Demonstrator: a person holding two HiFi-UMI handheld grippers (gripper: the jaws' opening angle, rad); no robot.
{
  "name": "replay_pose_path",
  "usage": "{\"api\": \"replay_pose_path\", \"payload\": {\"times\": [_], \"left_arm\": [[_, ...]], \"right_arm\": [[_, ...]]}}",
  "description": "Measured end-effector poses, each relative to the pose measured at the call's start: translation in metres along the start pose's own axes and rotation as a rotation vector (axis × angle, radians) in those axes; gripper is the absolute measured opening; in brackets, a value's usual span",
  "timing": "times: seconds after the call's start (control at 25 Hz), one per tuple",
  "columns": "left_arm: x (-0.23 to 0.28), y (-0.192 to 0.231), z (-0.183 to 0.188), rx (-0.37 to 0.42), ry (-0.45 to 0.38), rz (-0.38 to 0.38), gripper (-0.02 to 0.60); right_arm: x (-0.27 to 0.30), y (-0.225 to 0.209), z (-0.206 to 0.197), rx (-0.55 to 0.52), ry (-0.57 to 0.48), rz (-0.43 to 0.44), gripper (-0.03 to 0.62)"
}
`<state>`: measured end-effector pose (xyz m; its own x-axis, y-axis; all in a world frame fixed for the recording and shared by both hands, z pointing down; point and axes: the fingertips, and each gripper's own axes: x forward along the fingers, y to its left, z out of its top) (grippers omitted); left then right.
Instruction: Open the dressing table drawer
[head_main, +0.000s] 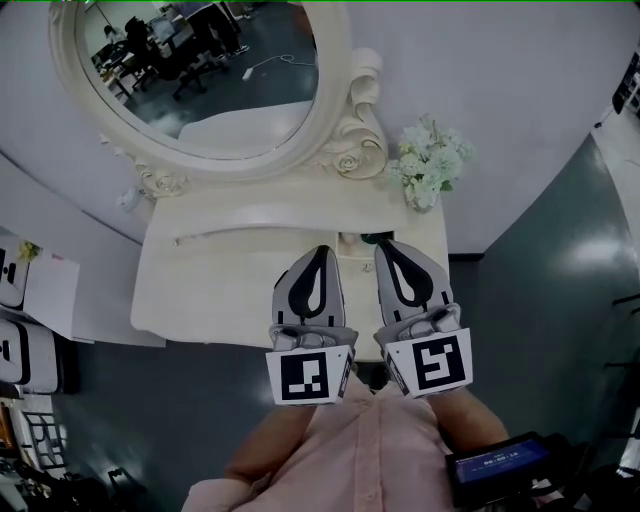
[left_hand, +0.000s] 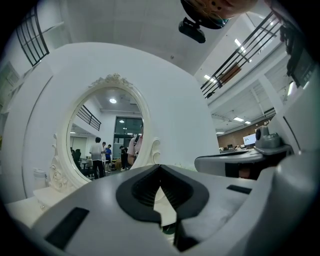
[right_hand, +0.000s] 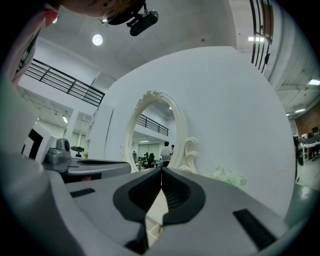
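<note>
The cream dressing table (head_main: 200, 290) stands against the white wall, with its oval mirror (head_main: 200, 70) above it. Its drawer front shows in no view. My left gripper (head_main: 320, 250) and right gripper (head_main: 386, 245) hang side by side over the table's front right part, both pointing level toward the mirror. In the left gripper view the jaws (left_hand: 160, 166) are shut with nothing between them, and the mirror (left_hand: 107, 135) lies ahead to the left. In the right gripper view the jaws (right_hand: 161, 170) are likewise shut and empty, facing the mirror (right_hand: 152, 135).
A bunch of pale flowers (head_main: 428, 165) stands at the table's back right corner and also shows as flowers (right_hand: 227, 177) in the right gripper view. White boxes (head_main: 20, 300) sit on the floor at the left. A device with a lit screen (head_main: 495, 465) is at the person's right side.
</note>
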<state>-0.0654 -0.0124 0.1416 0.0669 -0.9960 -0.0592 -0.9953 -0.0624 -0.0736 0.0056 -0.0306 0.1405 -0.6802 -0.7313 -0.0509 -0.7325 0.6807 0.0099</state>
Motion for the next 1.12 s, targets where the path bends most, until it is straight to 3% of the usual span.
{"api": "replay_pose_path", "payload": {"times": [1.12], "left_arm": [[0.008, -0.004, -0.001, -0.009, 0.003, 0.018, 0.021]], "right_arm": [[0.007, -0.006, -0.008, 0.021, 0.005, 0.021, 0.018]]}}
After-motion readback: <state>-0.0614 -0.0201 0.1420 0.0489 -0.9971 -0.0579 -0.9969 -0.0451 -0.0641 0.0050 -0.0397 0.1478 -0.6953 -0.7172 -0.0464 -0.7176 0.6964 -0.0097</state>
